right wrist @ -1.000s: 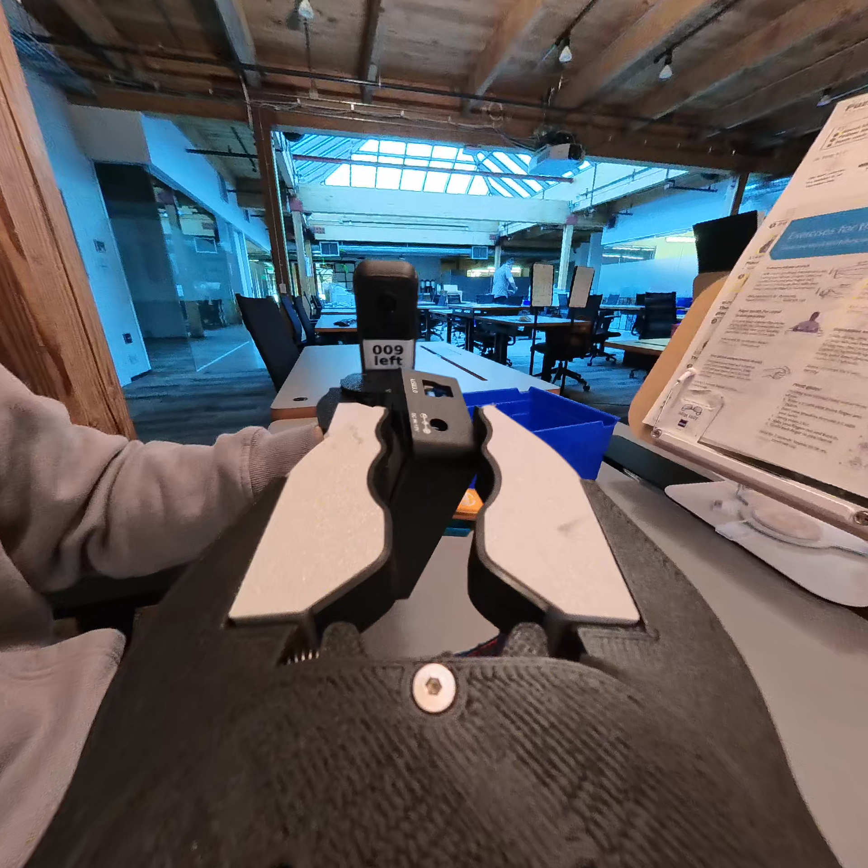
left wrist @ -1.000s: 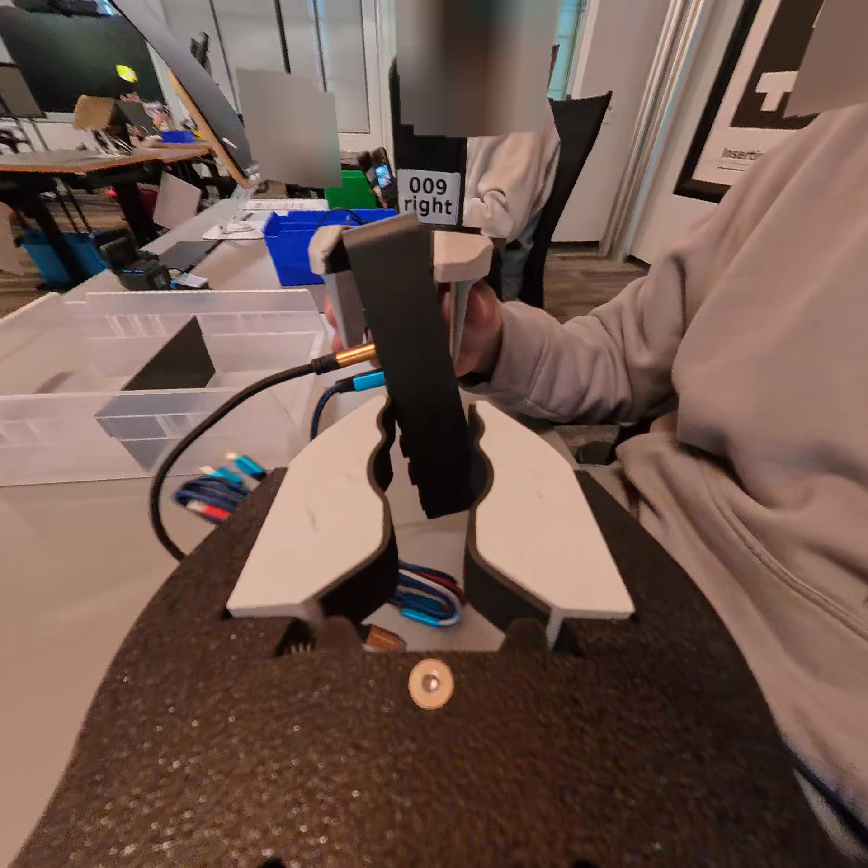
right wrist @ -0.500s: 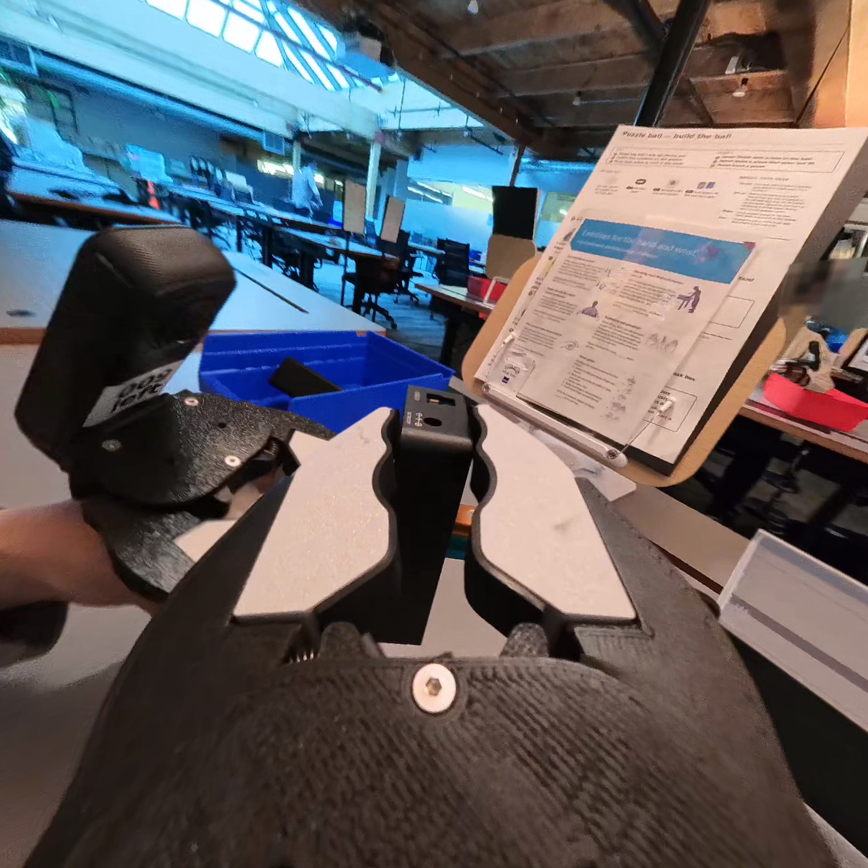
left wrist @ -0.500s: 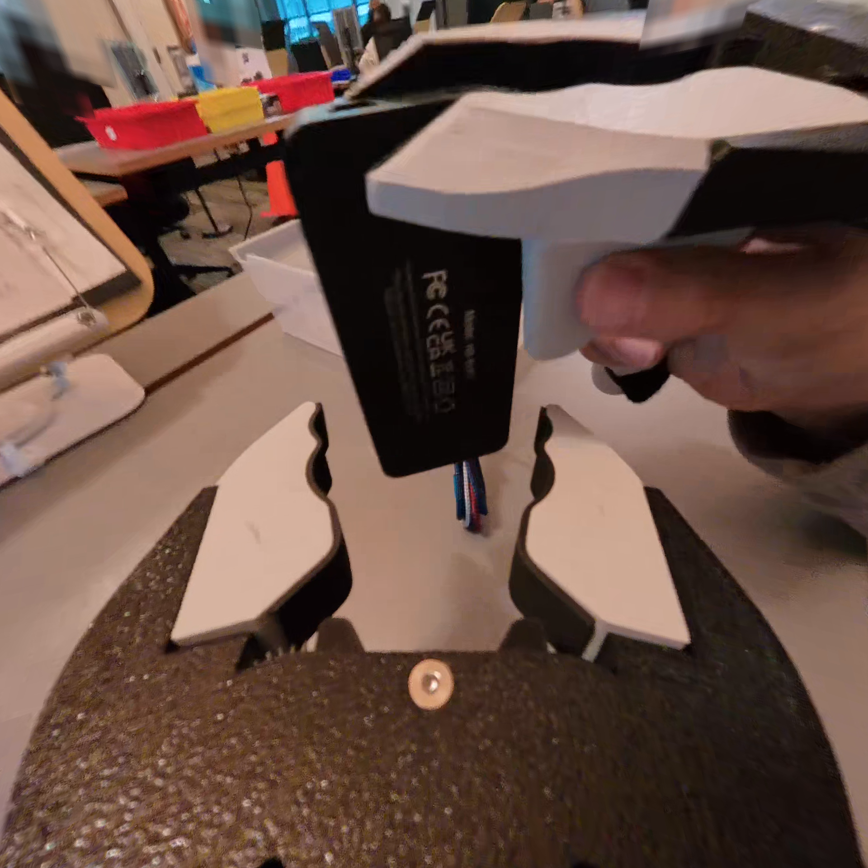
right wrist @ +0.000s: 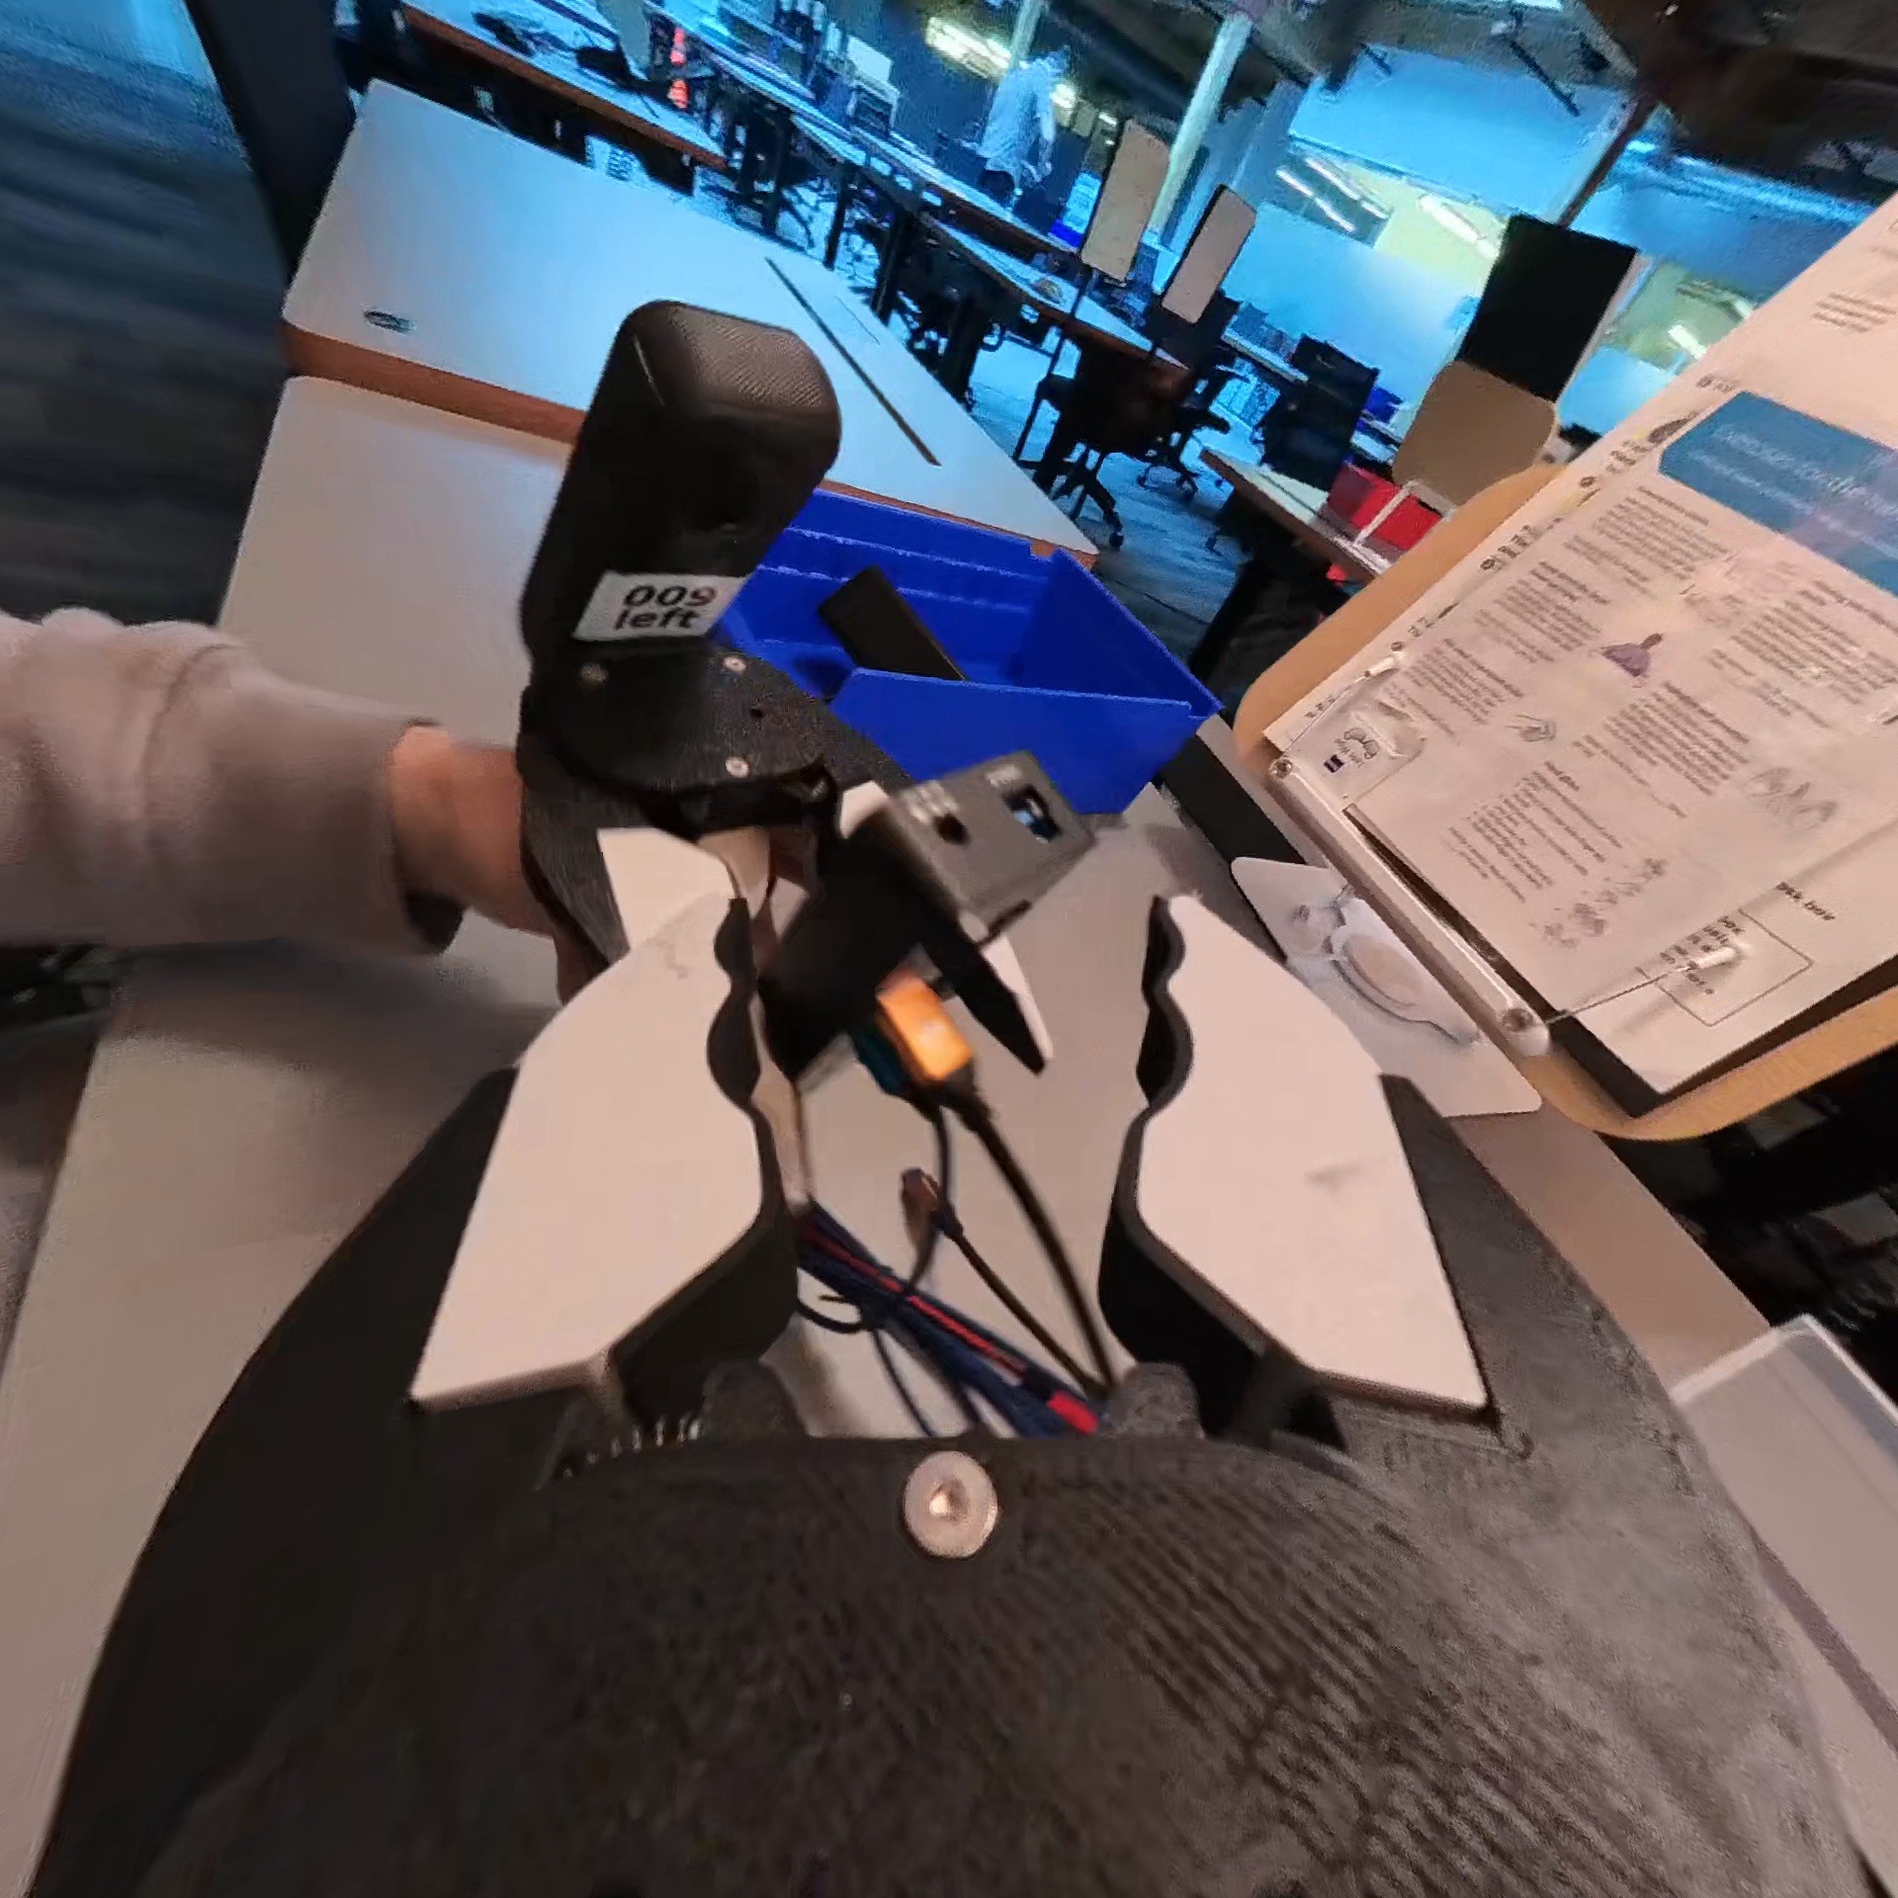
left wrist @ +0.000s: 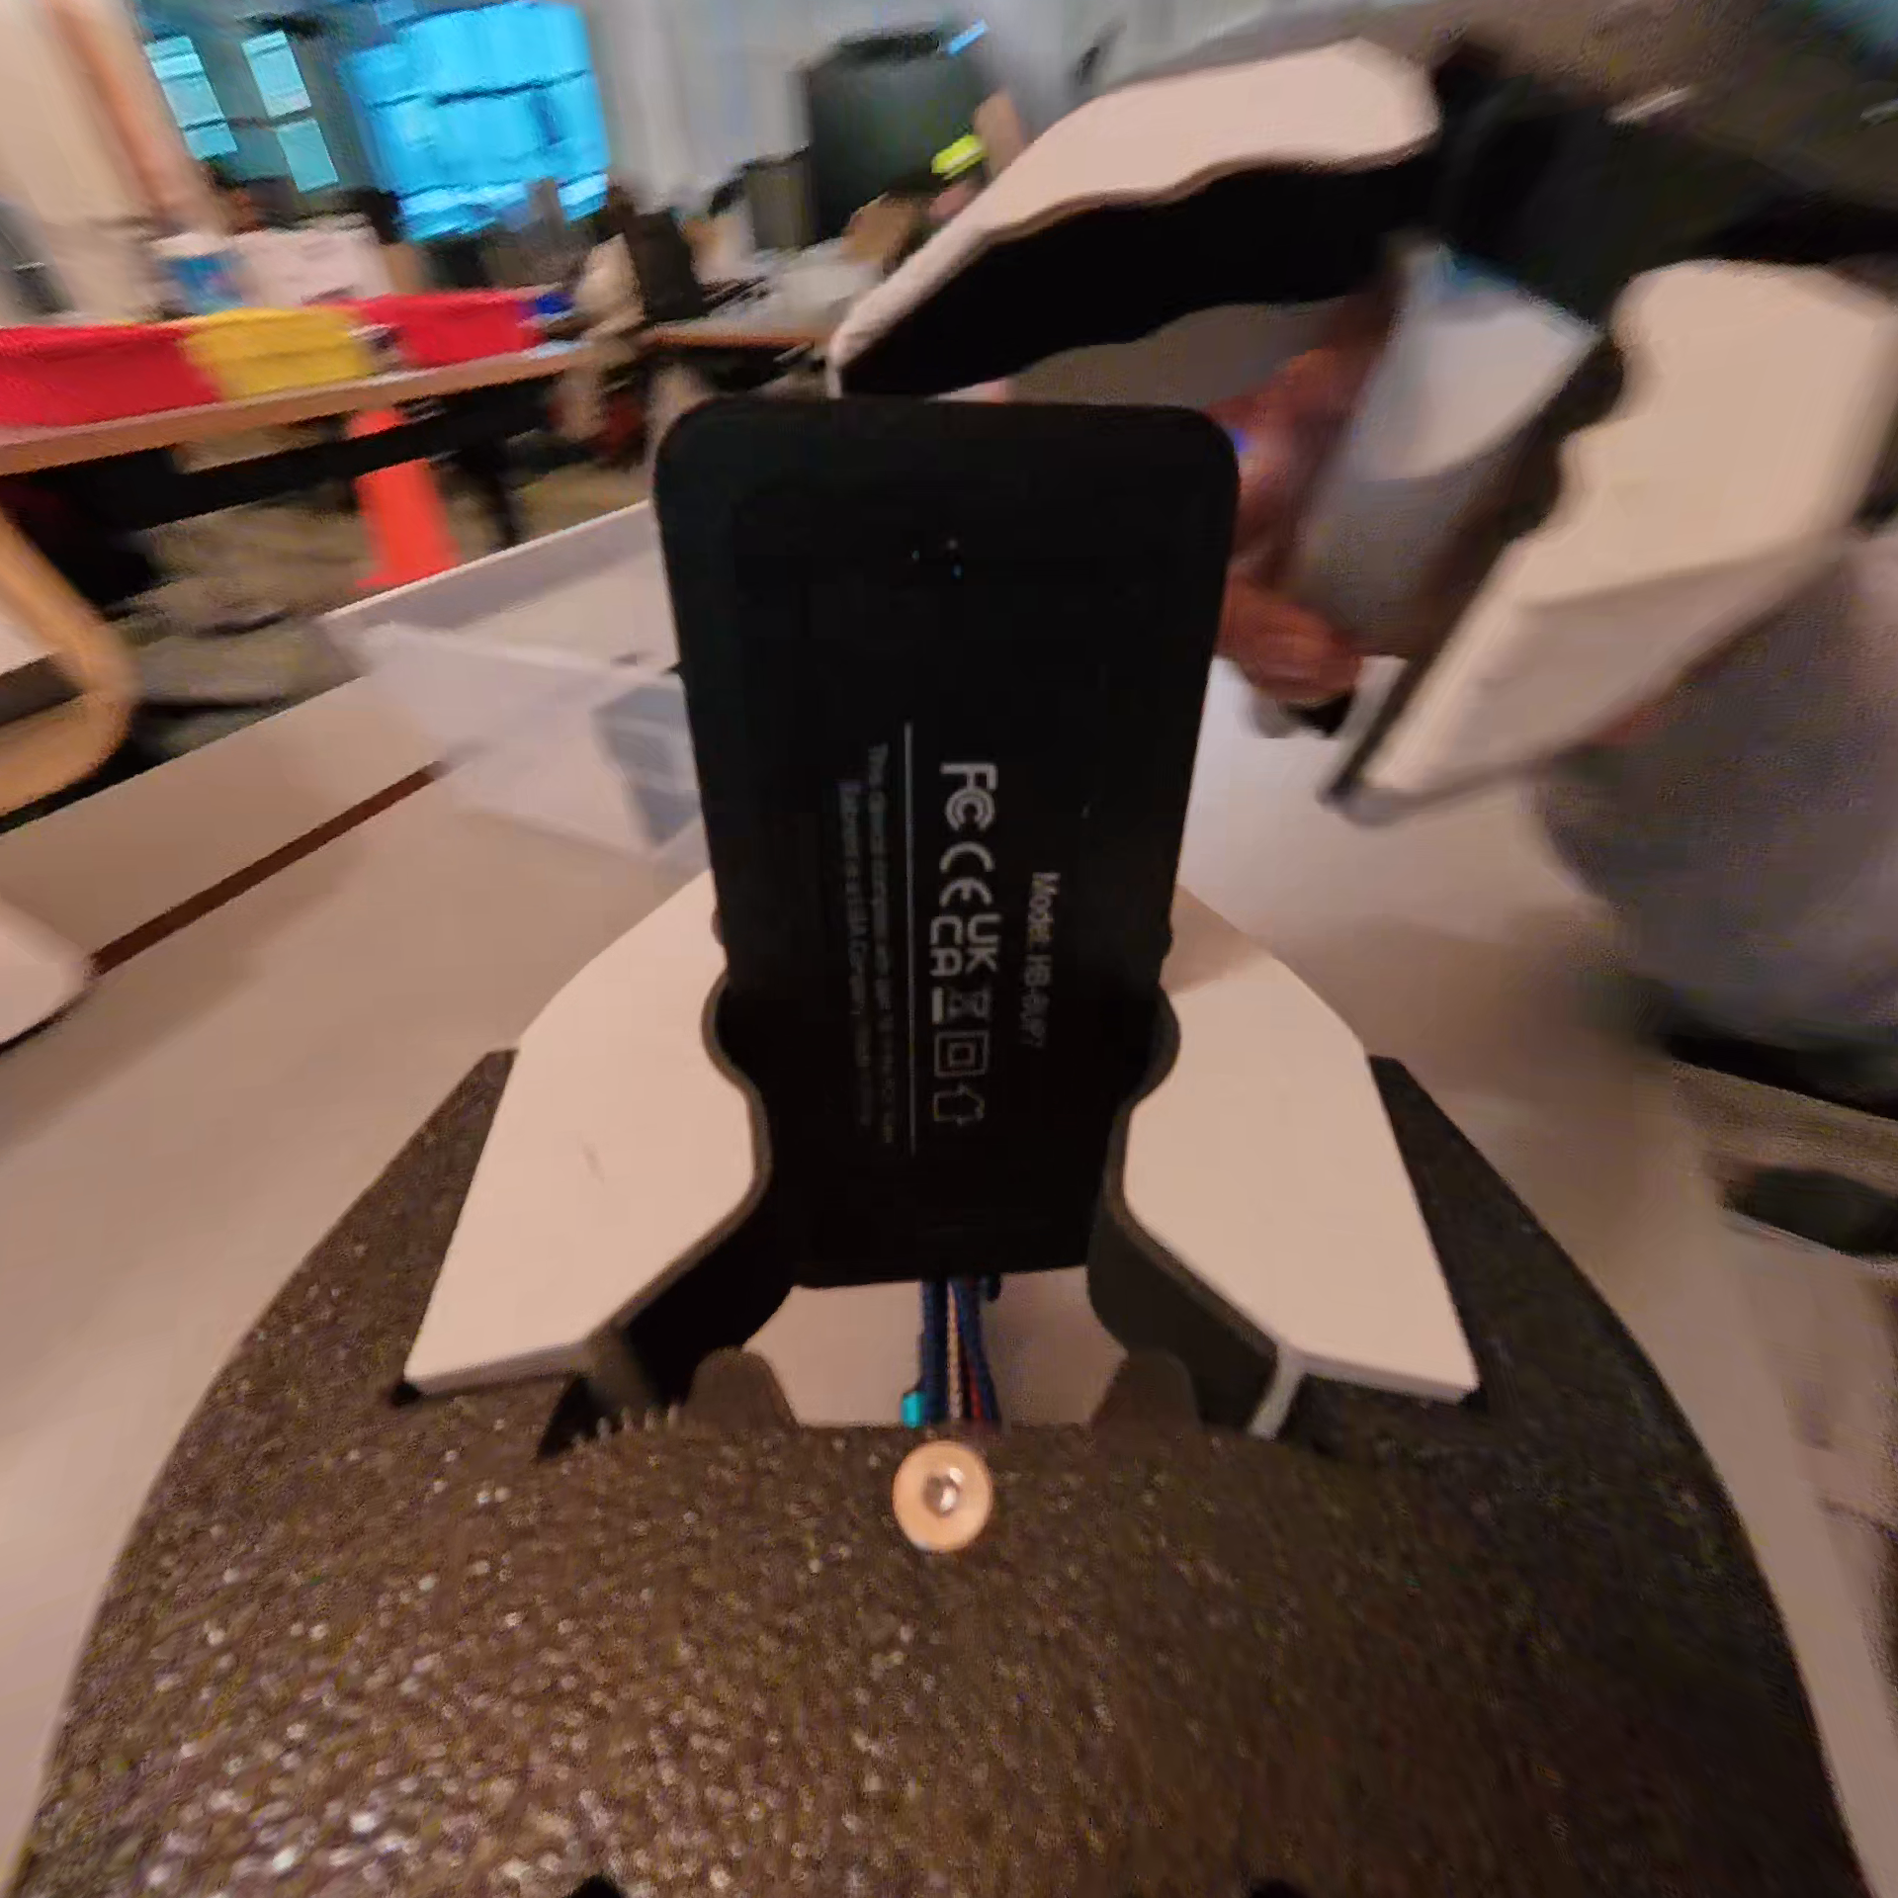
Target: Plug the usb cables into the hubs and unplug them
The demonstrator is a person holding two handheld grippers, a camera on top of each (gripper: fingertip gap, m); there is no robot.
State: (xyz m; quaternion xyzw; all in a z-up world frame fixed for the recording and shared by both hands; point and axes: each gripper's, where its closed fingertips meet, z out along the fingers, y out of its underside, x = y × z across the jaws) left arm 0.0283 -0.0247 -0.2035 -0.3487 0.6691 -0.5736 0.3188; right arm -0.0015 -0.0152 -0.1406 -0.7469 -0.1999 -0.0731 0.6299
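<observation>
A black USB hub (left wrist: 945, 668) stands upright between the fingers of my left gripper (left wrist: 945, 945), which is shut on its lower half, flat back toward the camera. In the right wrist view the hub (right wrist: 976, 832) is tilted in the left gripper (right wrist: 822, 904), with an orange USB plug (right wrist: 924, 1027) on a black cable (right wrist: 1027, 1212) in its side. My right gripper (right wrist: 945, 924) is open and empty just in front of the hub; it also shows blurred in the left wrist view (left wrist: 1417, 462). A bundle of blue and red cables (right wrist: 924, 1325) lies on the table below.
A blue bin (right wrist: 1027, 709) holding another black piece (right wrist: 888, 627) stands behind the hub. A document stand (right wrist: 1643, 719) is at the right. A clear plastic box (left wrist: 575, 719) sits on the table's far side. Red and yellow bins (left wrist: 257, 359) are on a distant table.
The hub has passed from the right gripper to the left. The left gripper opened, then shut on it again; the right gripper let go and opened. Both views have swung.
</observation>
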